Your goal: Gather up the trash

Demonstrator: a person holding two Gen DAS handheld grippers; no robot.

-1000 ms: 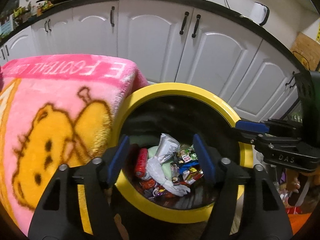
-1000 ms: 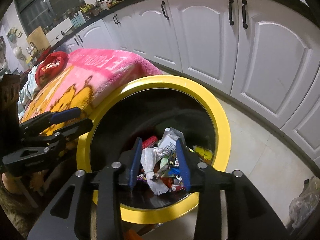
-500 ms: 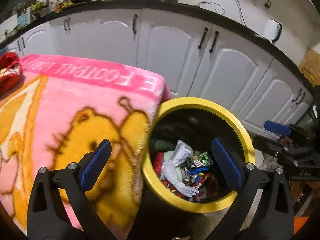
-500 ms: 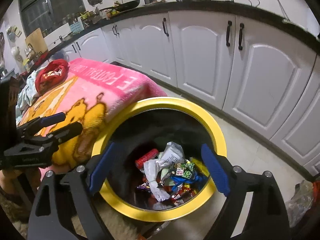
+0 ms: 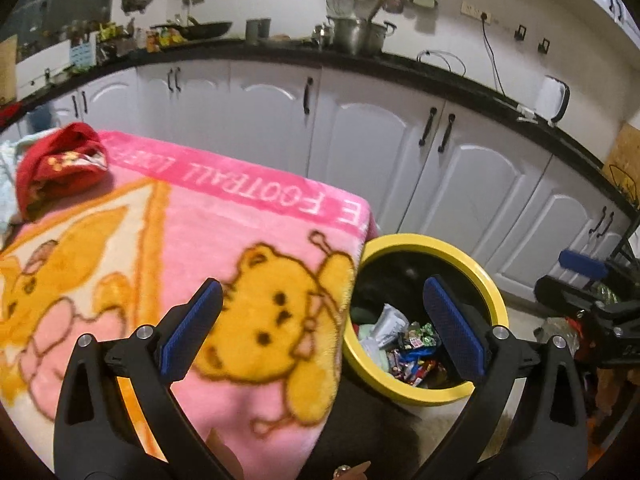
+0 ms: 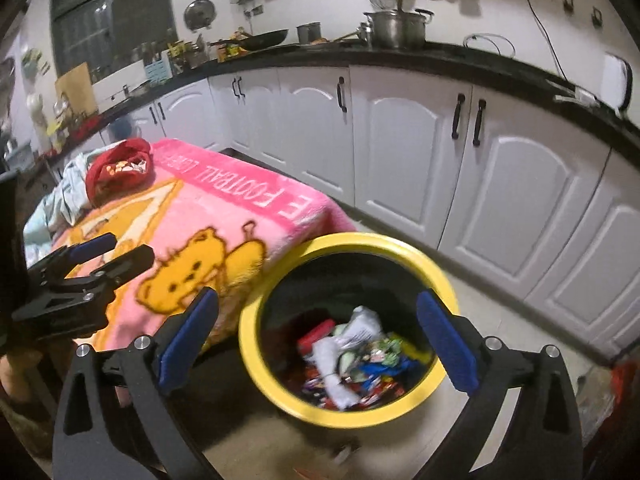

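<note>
Both tools have drawn back from the bin, jaws just opening: left tool [image 5: 320, 328] and right tool [image 6: 316, 340] spread wide, empty. Yellow-rimmed round bin [image 6: 256, 344], lower centre, holds crumpled wrappers [image 6: 360, 360]. Beside it, plush pink blanket [image 5: 192, 216] lettered "FOOTBALL". White cabinets [image 6: 500, 184] behind.

Pink bear blanket [image 5: 224, 248] before white cabinets [image 5: 472, 184]
</note>
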